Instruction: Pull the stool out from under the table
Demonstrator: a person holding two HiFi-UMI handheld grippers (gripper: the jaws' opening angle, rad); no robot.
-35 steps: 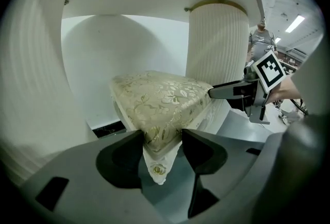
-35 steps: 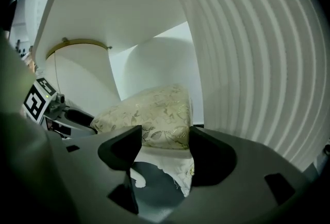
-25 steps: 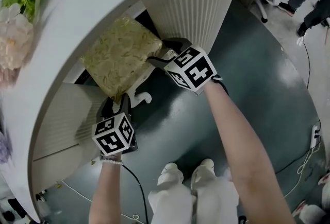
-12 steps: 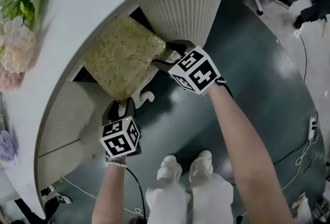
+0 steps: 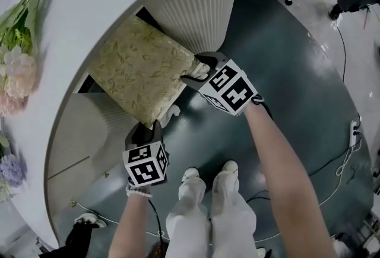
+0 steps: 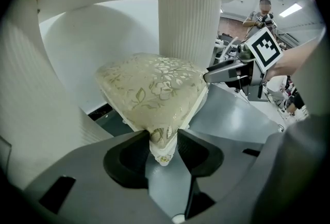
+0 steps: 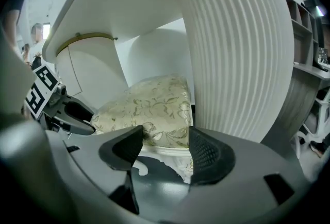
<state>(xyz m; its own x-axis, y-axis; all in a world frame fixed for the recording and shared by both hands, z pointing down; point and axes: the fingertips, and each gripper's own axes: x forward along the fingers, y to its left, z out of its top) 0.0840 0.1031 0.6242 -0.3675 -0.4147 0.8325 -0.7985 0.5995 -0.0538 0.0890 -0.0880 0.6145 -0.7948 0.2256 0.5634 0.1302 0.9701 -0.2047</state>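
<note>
Your head camera looks steeply down past the worktop (image 5: pixel 89 8) rim onto the stool (image 5: pixel 139 70). The left tool (image 6: pixel 164 138) camera sits tight against one cushion corner, the right tool (image 7: pixel 162 145) camera close at another. Each glimpses the opposite tool, and all three views share the stool.

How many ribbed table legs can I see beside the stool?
2. One ribbed leg stands right of the stool, the other left of it, near the left gripper. More may be hidden.
</note>
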